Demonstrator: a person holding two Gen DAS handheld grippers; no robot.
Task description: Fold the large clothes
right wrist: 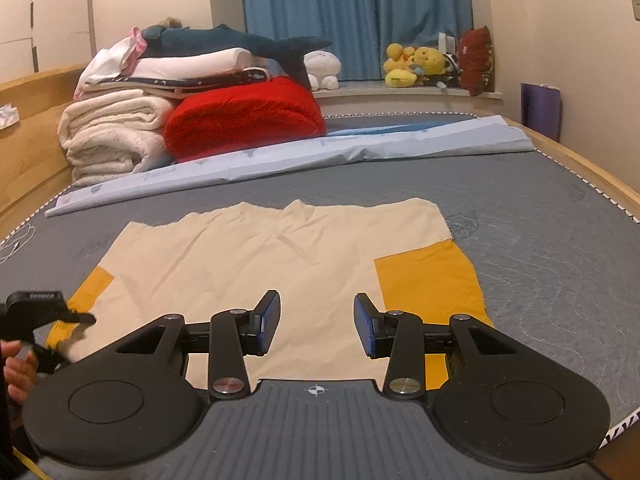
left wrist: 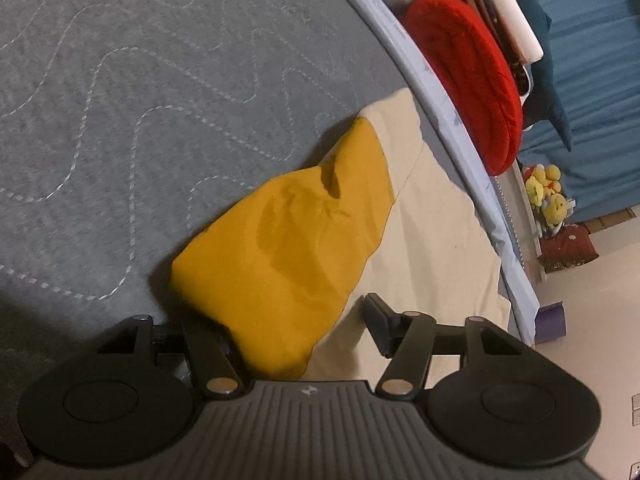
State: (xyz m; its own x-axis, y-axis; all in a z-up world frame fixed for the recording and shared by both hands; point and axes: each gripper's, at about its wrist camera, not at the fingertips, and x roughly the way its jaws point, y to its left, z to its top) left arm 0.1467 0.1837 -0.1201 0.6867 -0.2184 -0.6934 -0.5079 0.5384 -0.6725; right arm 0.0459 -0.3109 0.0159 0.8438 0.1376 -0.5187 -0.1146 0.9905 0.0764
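Observation:
A cream shirt (right wrist: 280, 256) with mustard-yellow sleeves lies flat on the grey mattress (right wrist: 540, 208). Its right sleeve (right wrist: 428, 284) lies flat beside my right gripper (right wrist: 316, 324), which is open and empty, hovering over the shirt's near edge. In the left wrist view my left gripper (left wrist: 296, 332) has its jaws apart around the left yellow sleeve (left wrist: 288, 248), which is lifted and bunched over the cream body (left wrist: 432, 248); its left finger is hidden under the cloth. The left gripper also shows in the right wrist view (right wrist: 44, 316), at the left sleeve.
Stacked folded blankets, a red one (right wrist: 244, 116) and white ones (right wrist: 112, 132), stand at the bed's far left with a shark plush (right wrist: 240, 40) on top. A pale blue sheet (right wrist: 304, 152) lies across the mattress behind the shirt. Wooden bed frame (right wrist: 584, 164) at both sides.

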